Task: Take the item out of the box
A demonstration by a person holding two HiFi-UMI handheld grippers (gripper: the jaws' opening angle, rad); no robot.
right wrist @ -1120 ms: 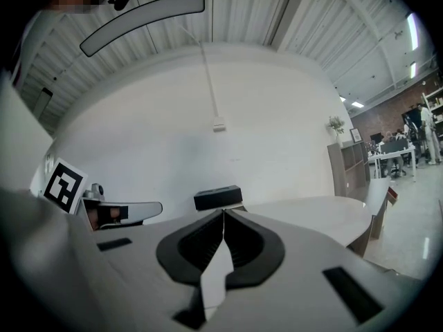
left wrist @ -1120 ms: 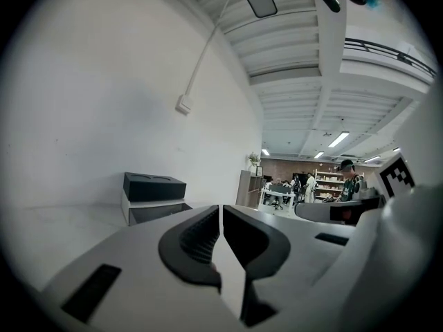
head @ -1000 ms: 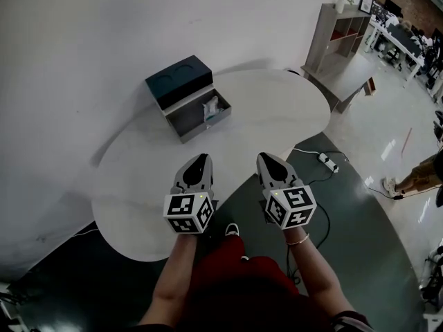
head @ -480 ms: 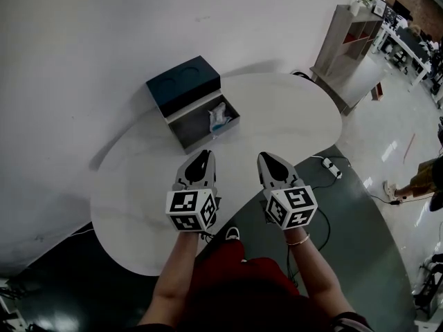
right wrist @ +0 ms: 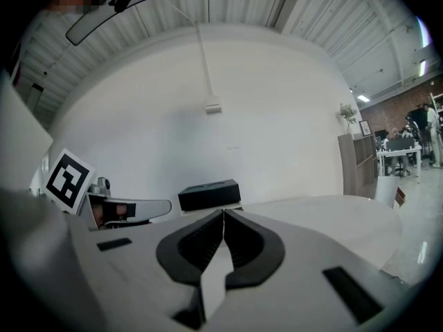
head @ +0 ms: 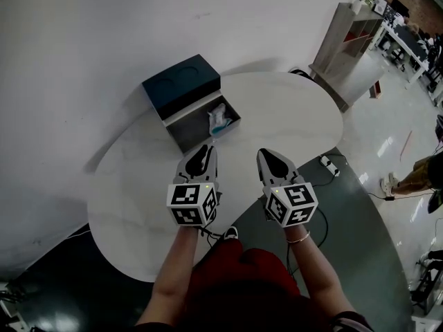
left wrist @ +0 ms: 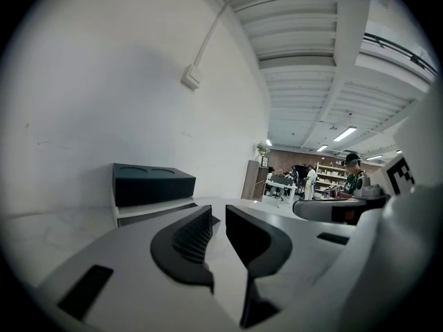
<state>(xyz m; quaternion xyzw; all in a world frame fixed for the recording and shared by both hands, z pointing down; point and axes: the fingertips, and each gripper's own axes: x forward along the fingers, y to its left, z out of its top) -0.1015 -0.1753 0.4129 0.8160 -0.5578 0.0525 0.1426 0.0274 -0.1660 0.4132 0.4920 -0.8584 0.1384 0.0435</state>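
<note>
The box (head: 190,106) stands at the far left of the white oval table (head: 291,109). It is a grey rectangular tray with a dark, matte lid standing open behind it, and the lid has two shallow round hollows pressed into it. Only the head view looks down into the box: the item (head: 219,120), a crumpled white and teal packet, lies in the right end of the tray. The left gripper view meets the box (left wrist: 152,184) side-on, so it shows the dark lid and a pale edge but not the inside.

Just in front of the box, near its right end, the left gripper (head: 204,149) hangs over the table, with its marker cube (head: 190,204) toward the person. In its own view the ribbed black pads (left wrist: 194,235) have a narrow gap between them. The left gripper (left wrist: 218,213) is opening, and nothing is between its jaws.

Right of it and further from the box is the right gripper (head: 266,155). Its own view shows its curved black jaws pressed together, tip to tip, on nothing (right wrist: 223,213). The box (right wrist: 209,194) appears small beyond them. That view alone shows a conduit (right wrist: 201,54) running down the smooth white wall behind the box.

Far right of the box, beyond the table, a grey shelf unit (head: 344,40) stands on the glossy floor.
</note>
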